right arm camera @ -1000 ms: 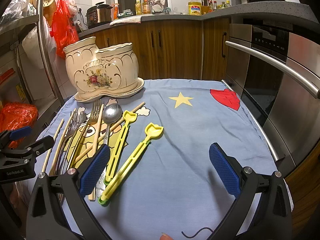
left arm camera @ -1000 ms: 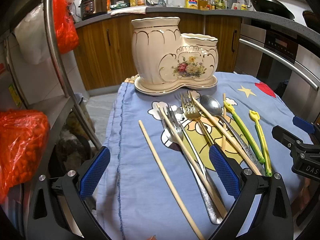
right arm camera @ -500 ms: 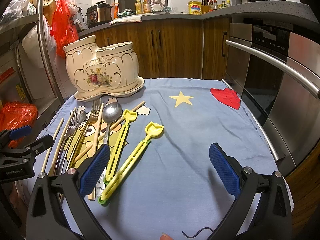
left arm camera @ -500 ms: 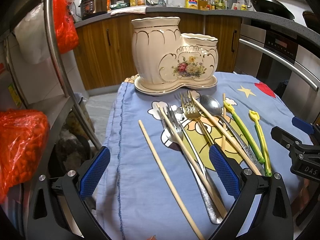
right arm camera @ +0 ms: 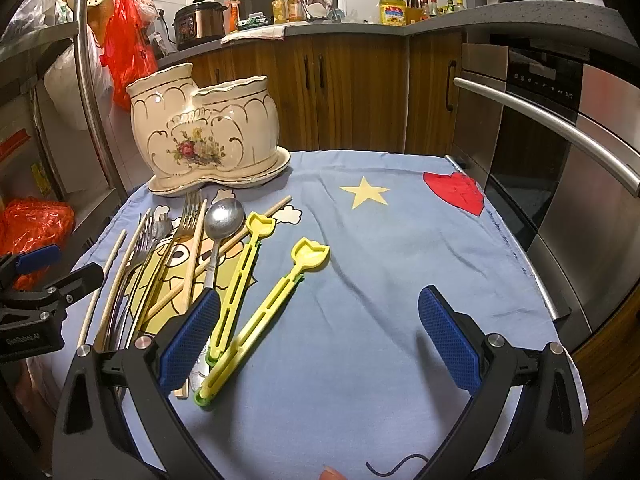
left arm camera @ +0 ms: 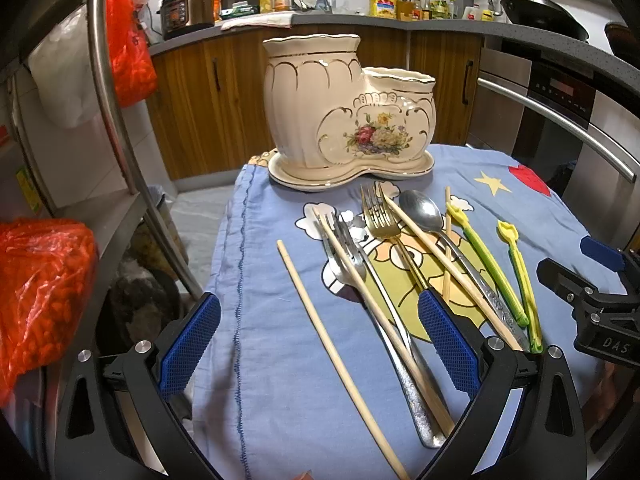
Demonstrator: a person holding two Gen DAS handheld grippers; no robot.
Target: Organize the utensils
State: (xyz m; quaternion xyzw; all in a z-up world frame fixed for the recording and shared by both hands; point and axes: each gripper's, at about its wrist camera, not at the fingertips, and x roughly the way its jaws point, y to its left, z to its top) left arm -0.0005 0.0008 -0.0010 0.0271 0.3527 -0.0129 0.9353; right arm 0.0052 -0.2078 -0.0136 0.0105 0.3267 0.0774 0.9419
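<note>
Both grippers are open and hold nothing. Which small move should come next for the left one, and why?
Probably lower the left gripper over the lone chopstick and close on it. This chopstick lies apart from the other utensils, between the open fingers, so it looks easiest to grasp alone. The ceramic holder stands upright behind, ready to receive it.

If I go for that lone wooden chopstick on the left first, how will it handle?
The lone chopstick looks thin, stiff and light. Lying flat on the soft blue cloth, it may be awkward to pinch. If its shaft is round, it may roll when nudged.
</note>
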